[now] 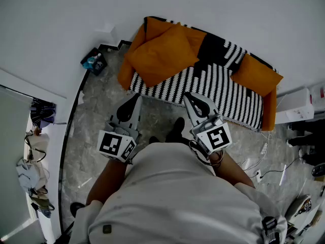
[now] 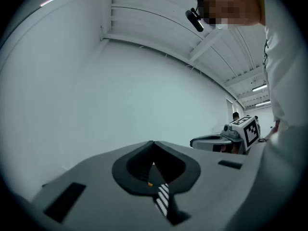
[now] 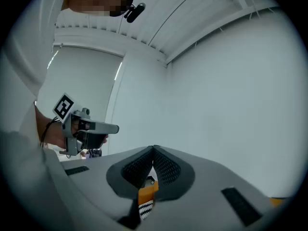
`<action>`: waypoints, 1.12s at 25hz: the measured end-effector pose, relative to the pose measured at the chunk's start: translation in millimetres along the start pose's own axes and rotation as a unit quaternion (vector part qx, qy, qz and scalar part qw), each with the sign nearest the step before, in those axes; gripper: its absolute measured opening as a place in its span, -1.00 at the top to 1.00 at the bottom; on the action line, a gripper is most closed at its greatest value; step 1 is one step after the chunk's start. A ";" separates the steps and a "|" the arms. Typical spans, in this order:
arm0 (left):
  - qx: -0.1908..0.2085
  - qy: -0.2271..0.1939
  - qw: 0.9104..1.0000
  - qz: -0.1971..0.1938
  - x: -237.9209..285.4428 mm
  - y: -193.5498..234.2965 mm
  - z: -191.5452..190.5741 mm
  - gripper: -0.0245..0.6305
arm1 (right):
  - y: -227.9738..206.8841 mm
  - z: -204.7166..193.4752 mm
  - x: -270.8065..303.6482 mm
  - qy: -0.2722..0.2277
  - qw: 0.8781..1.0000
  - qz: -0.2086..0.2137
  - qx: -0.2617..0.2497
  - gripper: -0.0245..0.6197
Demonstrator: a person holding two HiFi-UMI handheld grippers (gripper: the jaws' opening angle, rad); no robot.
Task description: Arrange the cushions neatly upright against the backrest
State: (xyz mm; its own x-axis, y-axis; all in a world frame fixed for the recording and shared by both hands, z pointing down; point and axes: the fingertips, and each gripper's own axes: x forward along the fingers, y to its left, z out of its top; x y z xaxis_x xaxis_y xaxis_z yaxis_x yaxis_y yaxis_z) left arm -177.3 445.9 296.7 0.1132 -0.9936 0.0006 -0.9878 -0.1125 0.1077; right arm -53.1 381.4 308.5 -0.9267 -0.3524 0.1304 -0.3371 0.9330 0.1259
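Note:
In the head view an orange sofa with a black-and-white striped cover (image 1: pixel 213 88) stands against the white wall. A large orange cushion (image 1: pixel 162 55) lies tilted on its left end, over another orange cushion (image 1: pixel 155 28). A third orange cushion (image 1: pixel 256 75) leans at the right end, and a black patch (image 1: pixel 213 47) shows on the backrest. My left gripper (image 1: pixel 136 96) and right gripper (image 1: pixel 187 94) hover in front of the seat edge, both shut and holding nothing. In the gripper views the jaws of the left gripper (image 2: pixel 153 144) and the right gripper (image 3: pixel 154 149) meet, pointing up at the wall.
A black crate (image 1: pixel 94 61) sits on the marble floor left of the sofa. A white box (image 1: pixel 294 105) stands at the right, with cables (image 1: pixel 264 172) on the floor. Clutter (image 1: pixel 35 151) lies beyond a glass partition at the far left.

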 end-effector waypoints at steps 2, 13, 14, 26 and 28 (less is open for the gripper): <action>0.000 -0.001 1.000 0.001 -0.6 0.1 -0.8 0.90 | -0.5 -0.1 -0.6 -0.004 1.000 0.000 -0.002 0.84; -0.002 0.000 1.000 0.007 -8.7 4.2 -3.0 0.90 | -1.8 9.9 1.4 -0.052 0.999 -0.001 0.003 0.84; -0.002 -0.001 1.000 0.008 -8.6 4.8 -3.5 0.90 | -2.6 9.3 2.1 -0.051 0.999 -0.001 0.003 0.84; -0.005 0.008 1.000 0.014 21.0 12.3 -9.4 0.90 | -31.0 -1.6 15.0 -0.041 0.999 0.005 0.001 0.84; -0.005 0.011 1.000 0.016 33.0 13.1 -10.7 0.90 | -43.1 -2.9 17.9 -0.042 0.999 0.006 0.003 0.84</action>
State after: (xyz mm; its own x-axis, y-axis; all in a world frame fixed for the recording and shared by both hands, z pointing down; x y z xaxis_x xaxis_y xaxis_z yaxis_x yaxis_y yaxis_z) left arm -185.4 411.7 308.8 0.0850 -0.9960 0.0265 -0.9898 -0.0813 0.1170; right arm -54.7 334.7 308.4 -0.9411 -0.3344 0.0493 -0.3270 0.9376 0.1184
